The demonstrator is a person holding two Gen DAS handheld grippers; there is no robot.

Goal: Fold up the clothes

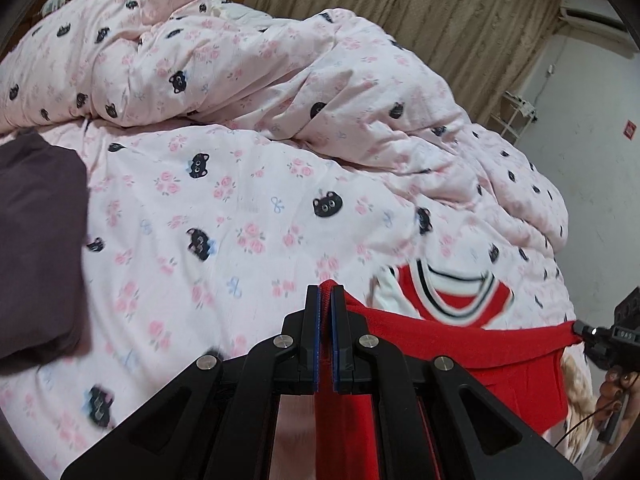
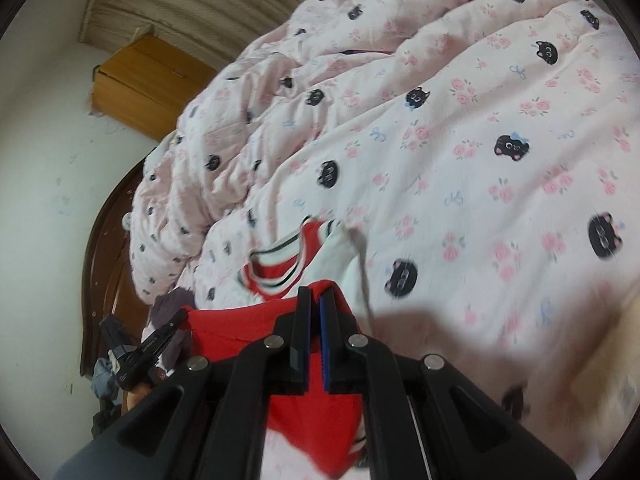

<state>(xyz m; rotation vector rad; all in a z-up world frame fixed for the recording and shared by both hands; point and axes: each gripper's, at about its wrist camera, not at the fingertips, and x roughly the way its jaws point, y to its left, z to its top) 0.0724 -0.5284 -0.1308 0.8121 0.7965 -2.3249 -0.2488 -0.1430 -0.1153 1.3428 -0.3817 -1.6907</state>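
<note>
**Red top stretched between two grippers over the bed**

While both grippers pinch it, the red top [image 1: 460, 344] hangs spread between them above the quilt [image 1: 248, 184].

Left wrist view: left gripper [image 1: 325, 294] nearly closed, blue pads with only a thin gap, red cloth caught between them at a corner or edge. Red fabric also shows below, between the linkage arms. From the pinch the cloth runs taut to the right, as far as the right gripper [image 1: 578, 326] at the frame edge, whose tips meet the far end of the red edge. A hand [image 1: 616, 384] is partly visible under that gripper.

Right wrist view: right gripper [image 2: 315, 300] likewise nearly closed, with a red fold between the pads. Cloth drapes down under the fingers. Left gripper [image 2: 182, 314] sits at lower left, its tips at the other end of the red edge.

Just past the held edge, the top's white-and-red collar section with dark stripes [image 1: 448, 292] lies on the quilt; blurred, so the exact lay is unclear.

Farther out: pink quilt with black cat faces, roses and blue bows, flat in the middle, heaped in folds at the back. A dark purple cloth [image 1: 36, 240] lies on the quilt at left in the left view, well apart from the top.

Beyond the bed: tan curtain [image 1: 400, 4], white wall [image 1: 592, 128], brown box [image 2: 140, 84], dark wooden bed frame [image 2: 100, 248].
</note>
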